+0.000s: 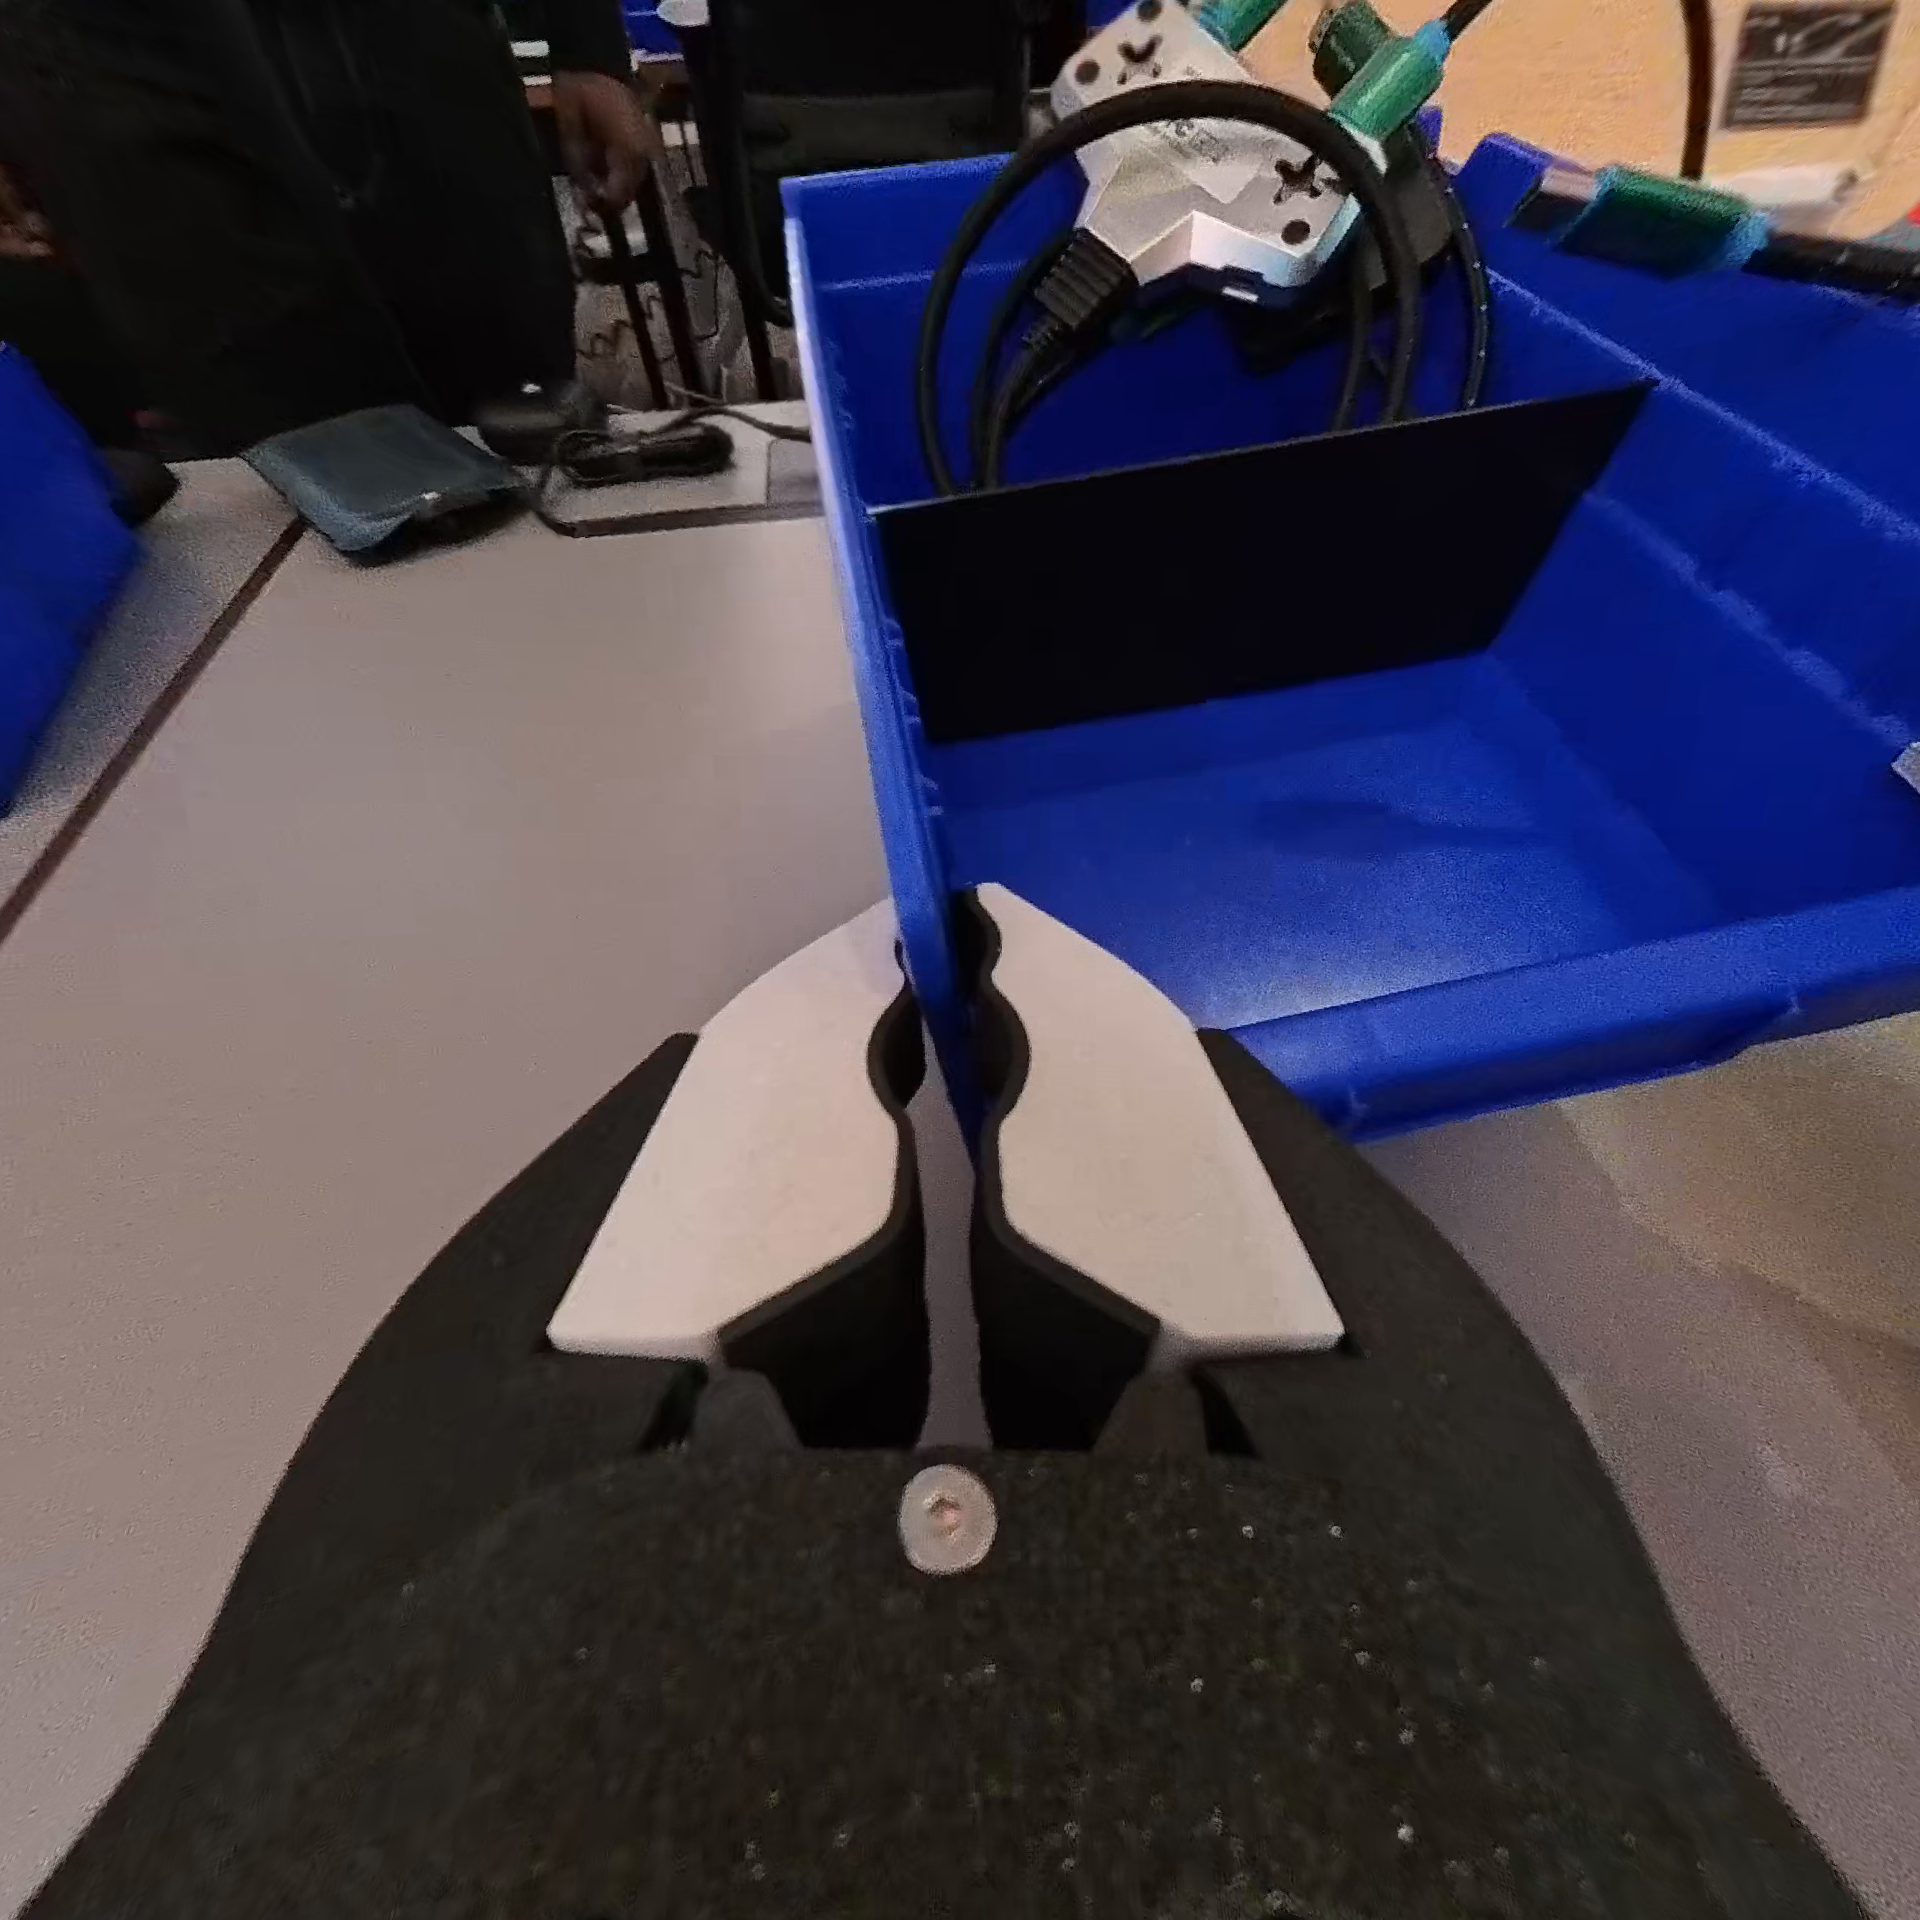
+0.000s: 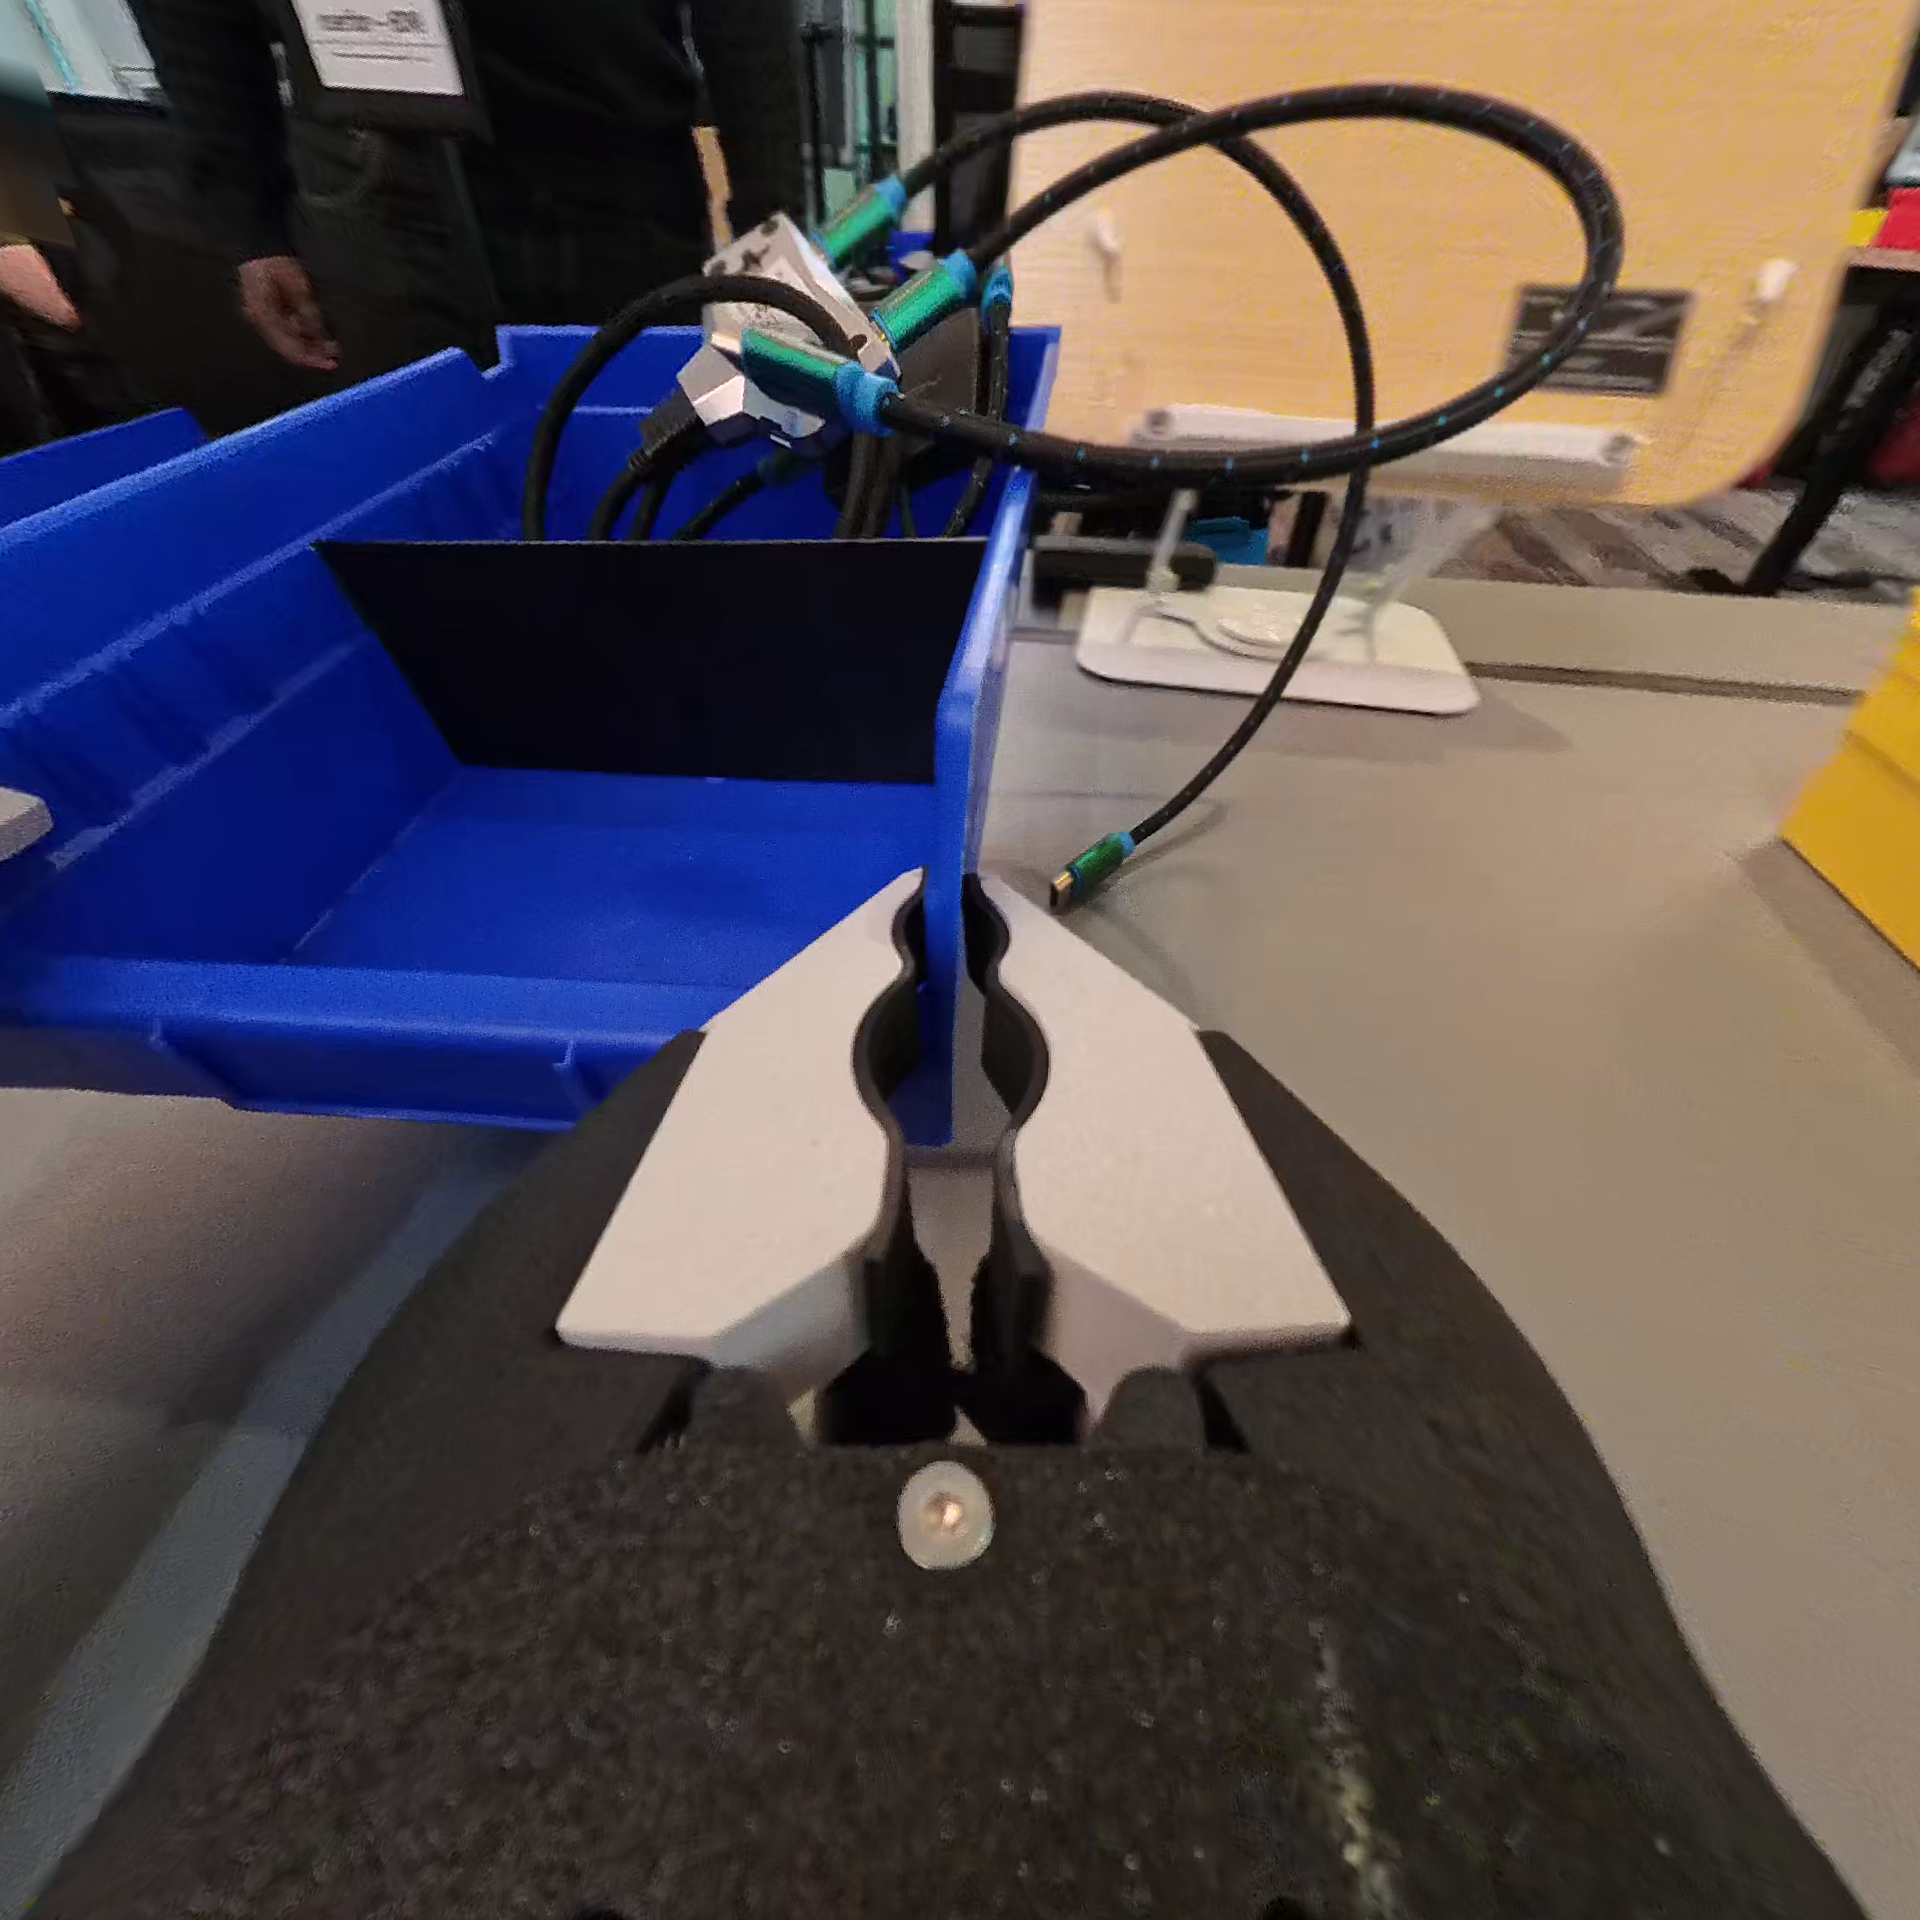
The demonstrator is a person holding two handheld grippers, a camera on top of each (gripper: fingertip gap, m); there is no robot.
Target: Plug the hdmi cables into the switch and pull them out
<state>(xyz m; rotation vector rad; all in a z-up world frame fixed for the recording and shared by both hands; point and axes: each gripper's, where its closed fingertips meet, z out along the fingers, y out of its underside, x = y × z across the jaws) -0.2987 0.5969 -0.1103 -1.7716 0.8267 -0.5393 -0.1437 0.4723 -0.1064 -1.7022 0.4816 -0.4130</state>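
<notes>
The blue bin [image 1: 1382, 852] sits on the grey table [image 1: 436, 831], its side walls pinched by the nearly closed left gripper [image 1: 943, 971] and right gripper [image 2: 943, 940]. Behind its black divider [image 2: 665, 665], the silver HDMI switch [image 2: 774, 348] sits with braided cables [image 2: 1351, 416] plugged in; one loose green connector [image 2: 1091, 868] lies on the table beside the bin.

Silver, angular metal HDMI switch [image 2: 790, 343]: propped tilted at the top of a cable heap in the rear compartment of a blue plastic bin [image 2: 208, 727], with green-shelled connectors [image 2: 914, 296] seated in its ports. Black braided HDMI cables with blue flecks [image 2: 1455, 135]: arching in loops above and beyond the bin. One free green-shelled plug [image 2: 1091, 862]: lying flat on the grey tabletop [image 2: 1455, 987] just beside the bin's right wall.
</notes>
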